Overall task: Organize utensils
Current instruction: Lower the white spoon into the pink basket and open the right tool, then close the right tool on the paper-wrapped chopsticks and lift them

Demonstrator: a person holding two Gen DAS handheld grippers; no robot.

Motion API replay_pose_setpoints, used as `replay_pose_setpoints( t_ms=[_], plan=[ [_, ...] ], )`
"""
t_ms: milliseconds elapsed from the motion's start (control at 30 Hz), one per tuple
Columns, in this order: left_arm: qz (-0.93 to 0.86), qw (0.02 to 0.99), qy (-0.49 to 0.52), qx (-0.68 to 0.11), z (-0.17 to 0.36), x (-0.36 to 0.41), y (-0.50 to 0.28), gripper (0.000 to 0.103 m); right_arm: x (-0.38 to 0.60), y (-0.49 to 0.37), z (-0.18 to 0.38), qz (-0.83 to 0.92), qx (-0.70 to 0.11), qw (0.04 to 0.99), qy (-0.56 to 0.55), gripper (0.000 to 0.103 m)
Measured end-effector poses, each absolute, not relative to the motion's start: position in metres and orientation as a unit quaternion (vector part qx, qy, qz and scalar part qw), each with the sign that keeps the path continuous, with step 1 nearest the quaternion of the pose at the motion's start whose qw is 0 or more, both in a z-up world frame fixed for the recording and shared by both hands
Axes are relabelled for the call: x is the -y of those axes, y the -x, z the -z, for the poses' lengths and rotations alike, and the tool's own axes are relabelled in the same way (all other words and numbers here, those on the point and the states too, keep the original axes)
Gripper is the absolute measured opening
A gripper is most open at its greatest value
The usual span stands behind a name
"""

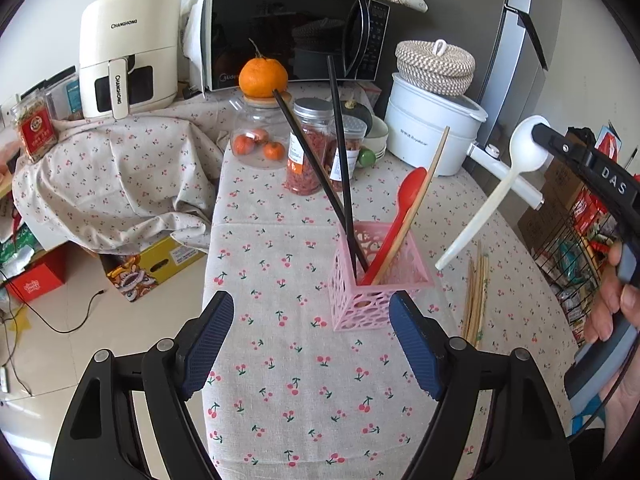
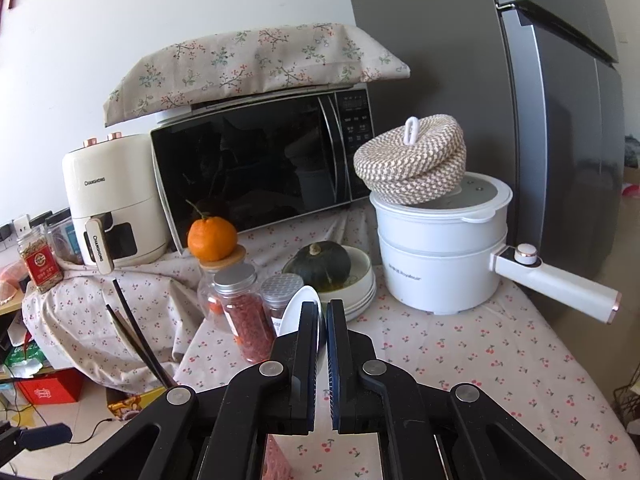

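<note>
A pink perforated holder [image 1: 378, 284] stands on the cherry-print tablecloth, holding two black chopsticks [image 1: 340, 152], a red spoon [image 1: 400, 216] and a wooden chopstick [image 1: 424, 196]. My left gripper [image 1: 312, 332] is open and empty, just in front of the holder. My right gripper [image 1: 540, 130] is shut on the bowl of a white spoon [image 1: 480, 208], held up to the right of the holder with the handle pointing down. In the right wrist view the right gripper [image 2: 324, 308] pinches the white spoon [image 2: 298, 308]. Several wooden chopsticks [image 1: 476, 300] lie on the cloth to the right of the holder.
Behind the holder stand jars [image 1: 308, 148], a tangerine [image 1: 263, 78] on a jar lid, a white electric pot [image 1: 432, 132] with a woven lid, a microwave [image 1: 288, 28] and an air fryer [image 1: 128, 52]. A fridge [image 2: 560, 120] stands to the right. A wire basket [image 1: 576, 252] is at the table's right.
</note>
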State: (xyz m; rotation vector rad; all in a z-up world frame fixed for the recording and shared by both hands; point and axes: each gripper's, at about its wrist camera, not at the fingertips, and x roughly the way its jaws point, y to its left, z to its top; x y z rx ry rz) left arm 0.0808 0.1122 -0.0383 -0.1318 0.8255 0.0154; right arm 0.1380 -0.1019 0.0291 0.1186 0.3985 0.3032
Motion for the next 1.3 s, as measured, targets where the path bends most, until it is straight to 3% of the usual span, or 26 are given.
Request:
replay_pose_setpoints(
  t_ms=[400,467,533,633,833,1067,1300],
  plan=[
    [-0.003,0.906,0.055,-0.42,0.049,-0.115,-0.079,0.082,0.06,-0.152,-0.007,-0.138,-0.193,0.971,-0.006,0.005],
    [-0.005,0.904,0.054,-0.423,0.049,-0.114,-0.08,0.085,0.059,-0.154,-0.004,-0.154,-0.205,0.966,-0.017,0.012],
    [-0.01,0.904,0.049,-0.425,0.05,-0.113,-0.08,0.093,0.061,-0.154,-0.005,-0.163,-0.215,0.963,-0.03,0.046],
    [-0.011,0.909,0.035,-0.415,0.047,-0.108,-0.078,0.102,0.069,-0.149,-0.01,-0.171,-0.209,0.961,-0.054,0.062],
    [-0.008,0.913,0.021,-0.406,0.045,-0.098,-0.076,0.103,0.09,-0.146,-0.015,-0.173,-0.229,0.954,-0.082,0.078],
    [0.003,0.904,0.031,-0.427,0.049,-0.09,-0.079,0.103,0.114,-0.149,-0.006,-0.158,-0.276,0.945,-0.076,0.084],
    [0.019,0.896,0.037,-0.441,0.054,-0.078,-0.084,0.103,0.135,-0.163,0.03,-0.143,-0.384,0.911,-0.042,0.089]
  ],
)
